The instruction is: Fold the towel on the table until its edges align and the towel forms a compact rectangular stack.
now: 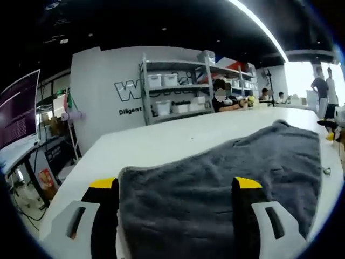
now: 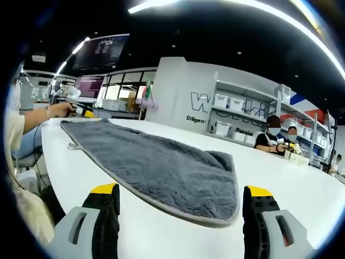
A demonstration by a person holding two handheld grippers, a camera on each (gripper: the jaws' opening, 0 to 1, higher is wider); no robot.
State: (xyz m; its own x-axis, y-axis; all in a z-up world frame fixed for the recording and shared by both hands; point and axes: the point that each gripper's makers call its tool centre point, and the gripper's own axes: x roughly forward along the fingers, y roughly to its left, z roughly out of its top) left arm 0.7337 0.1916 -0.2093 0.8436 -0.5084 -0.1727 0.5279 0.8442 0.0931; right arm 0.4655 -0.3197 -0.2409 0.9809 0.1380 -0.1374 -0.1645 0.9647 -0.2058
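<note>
A dark grey towel (image 1: pixel 259 151) lies spread out flat on the white table (image 1: pixel 161 140). My left gripper (image 1: pixel 175 184) is open, its two yellow-tipped jaws standing on either side of the towel's near short edge and corner. From the right gripper view the towel (image 2: pixel 161 162) runs as a long strip away to the far left. My right gripper (image 2: pixel 182 191) is open and low over the towel's near rounded end, with nothing between its jaws. A hand holds the left gripper (image 2: pixel 81 110) at the towel's far end. The right gripper (image 1: pixel 331 128) shows at the opposite end.
Bare table top (image 2: pixel 302 183) lies to the right of the towel. People sit at the table's far side (image 2: pixel 275 141). Metal shelves with white bins (image 1: pixel 172 91) stand by the wall. A monitor (image 1: pixel 19 108) is off the table's left edge.
</note>
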